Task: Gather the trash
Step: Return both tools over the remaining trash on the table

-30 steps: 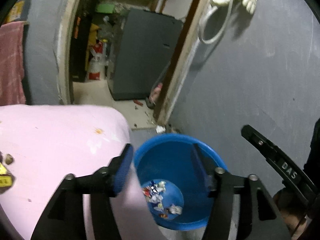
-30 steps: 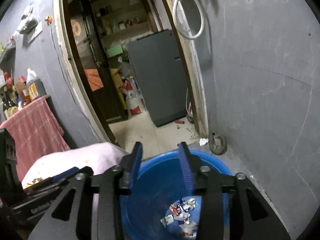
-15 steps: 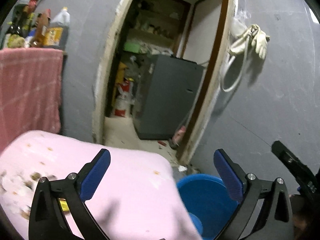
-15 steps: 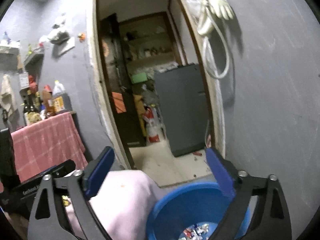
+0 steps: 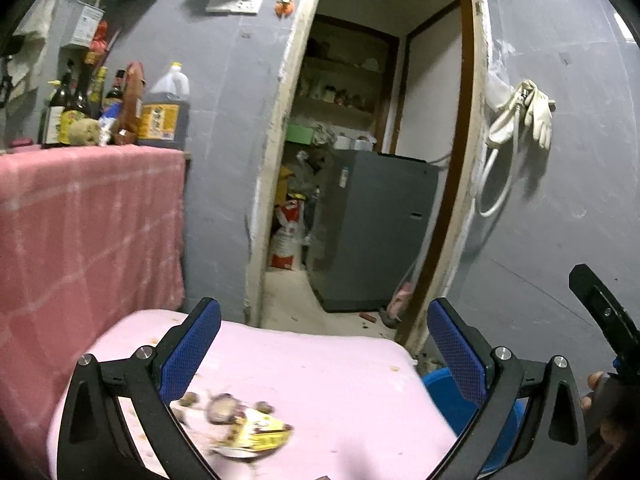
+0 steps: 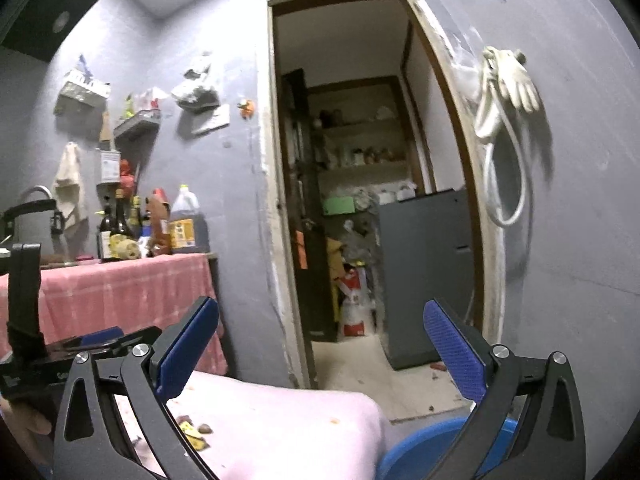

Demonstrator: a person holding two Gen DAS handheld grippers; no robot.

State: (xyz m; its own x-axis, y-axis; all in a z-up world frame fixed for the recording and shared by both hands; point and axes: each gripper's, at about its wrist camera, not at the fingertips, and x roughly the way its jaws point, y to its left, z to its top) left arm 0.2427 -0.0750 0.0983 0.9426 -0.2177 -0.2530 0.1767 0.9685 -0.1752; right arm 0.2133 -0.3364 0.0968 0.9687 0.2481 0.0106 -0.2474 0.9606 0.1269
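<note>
Near the front-left edge of the pink-covered table (image 5: 320,380) sits the remaining trash: a yellow wrapper (image 5: 256,434) with a few dark brown bits (image 5: 218,402) beside it, all blurred in the left wrist view, so exact pieces are hard to tell. Left gripper (image 5: 324,356) is spread wide and empty, hovering above the table with the wrapper low between its fingers, closer to the left one. Right gripper (image 6: 320,356) is also wide apart and empty, aimed more at the doorway; it sees only a sliver of the yellow wrapper (image 6: 192,434) and a brown bit (image 6: 205,427) by its left finger. Blue bin (image 5: 452,400) stands off the table's right edge, low, partly hidden behind the left gripper's right finger; it also shows at the bottom of the right wrist view (image 6: 416,452). Step in hand looks like reaching for the next piece. Advice: tilt the left gripper down, centre the wrapper between the pads, come down until the tips nearly touch the cloth, then close; the wrapper looks thin and flat, so pinch an edge or a crumpled ridge rather than the flat face. Avoid snagging the soft cloth. Small brown bits will likely need separate pinches. Keep the right gripper clear of the left one's path to the bin.
</note>
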